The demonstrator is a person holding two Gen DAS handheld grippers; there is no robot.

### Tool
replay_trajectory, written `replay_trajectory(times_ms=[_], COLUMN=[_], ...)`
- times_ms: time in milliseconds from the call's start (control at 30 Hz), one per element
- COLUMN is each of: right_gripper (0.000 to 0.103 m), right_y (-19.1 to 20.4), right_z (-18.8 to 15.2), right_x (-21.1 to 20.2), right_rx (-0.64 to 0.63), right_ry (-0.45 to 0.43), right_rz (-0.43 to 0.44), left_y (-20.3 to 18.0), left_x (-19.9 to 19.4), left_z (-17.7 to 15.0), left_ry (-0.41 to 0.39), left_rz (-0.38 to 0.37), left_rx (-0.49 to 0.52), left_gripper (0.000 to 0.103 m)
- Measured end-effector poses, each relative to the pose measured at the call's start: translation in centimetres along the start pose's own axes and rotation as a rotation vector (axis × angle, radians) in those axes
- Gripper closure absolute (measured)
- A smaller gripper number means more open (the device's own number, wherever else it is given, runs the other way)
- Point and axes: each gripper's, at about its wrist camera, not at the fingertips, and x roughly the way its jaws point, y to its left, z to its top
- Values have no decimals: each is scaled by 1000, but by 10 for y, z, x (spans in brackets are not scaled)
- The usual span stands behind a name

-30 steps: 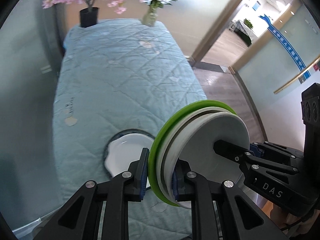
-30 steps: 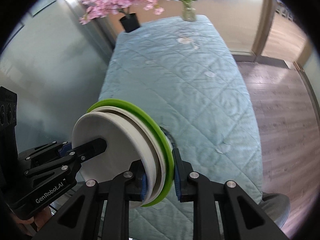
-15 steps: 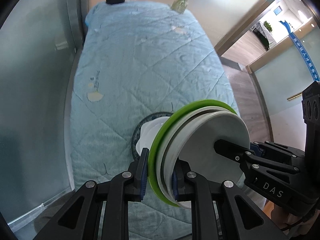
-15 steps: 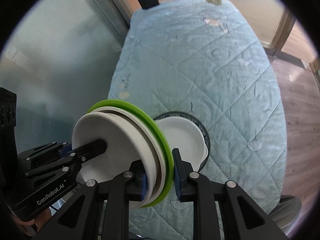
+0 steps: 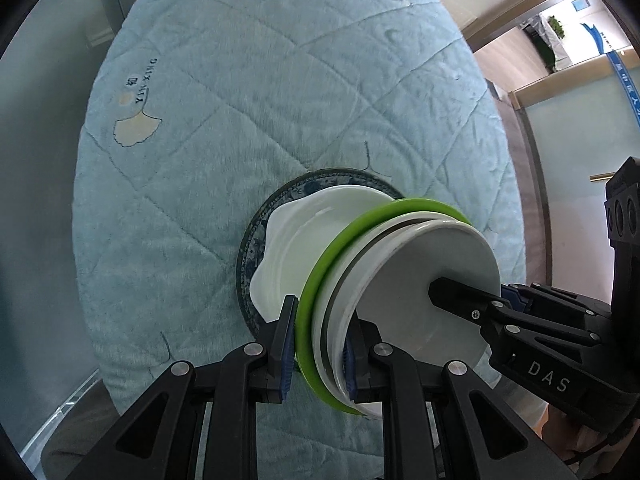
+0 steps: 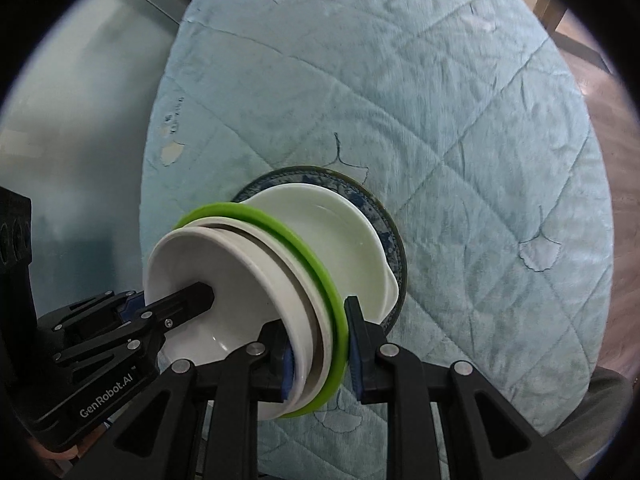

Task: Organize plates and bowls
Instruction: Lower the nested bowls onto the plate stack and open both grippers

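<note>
A stack of dishes [image 5: 416, 280], one green plate [image 5: 340, 248] with white dishes against it, is gripped from two sides. My left gripper [image 5: 320, 324] is shut across its near rim. My right gripper's finger [image 5: 460, 292] lies on the white face. In the right wrist view my right gripper [image 6: 320, 336] is shut on the stack [image 6: 256, 280], with the left gripper's finger [image 6: 188, 296] inside the white dish. Just beyond the stack, a white bowl [image 5: 316, 236] [image 6: 340, 252] sits on a blue-patterned plate [image 5: 250, 248] [image 6: 386, 224]; the stack hides part of both.
The table wears a light blue quilted cloth [image 5: 248, 80] [image 6: 460, 100] with an embroidered leaf and lettering [image 5: 136, 124] at the left. A grey glass wall [image 5: 36, 160] runs along the table's left side. Wooden floor [image 5: 504, 52] lies to the right.
Both grippers have come down with the stack, close to the white bowl on the blue plate. The flower pots at the far end have left the view. Neither grip has changed.
</note>
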Motion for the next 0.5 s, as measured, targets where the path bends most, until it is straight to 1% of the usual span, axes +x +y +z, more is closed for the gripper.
replay_trajectory(times_ms=[167, 333, 500], right_gripper=[82, 82, 81], right_y=[-2, -6, -6], right_z=[9, 12, 14], right_x=[13, 27, 31], right_rx=[9, 21, 17], right_ry=[23, 50, 47], right_rz=[6, 12, 4], left_y=[5, 7, 4], left_x=[15, 27, 32], left_z=[11, 11, 13], left_ry=[21, 42, 31], left_rz=[15, 17, 21], left_rx=[-9, -21, -24], left_gripper=[87, 87, 87])
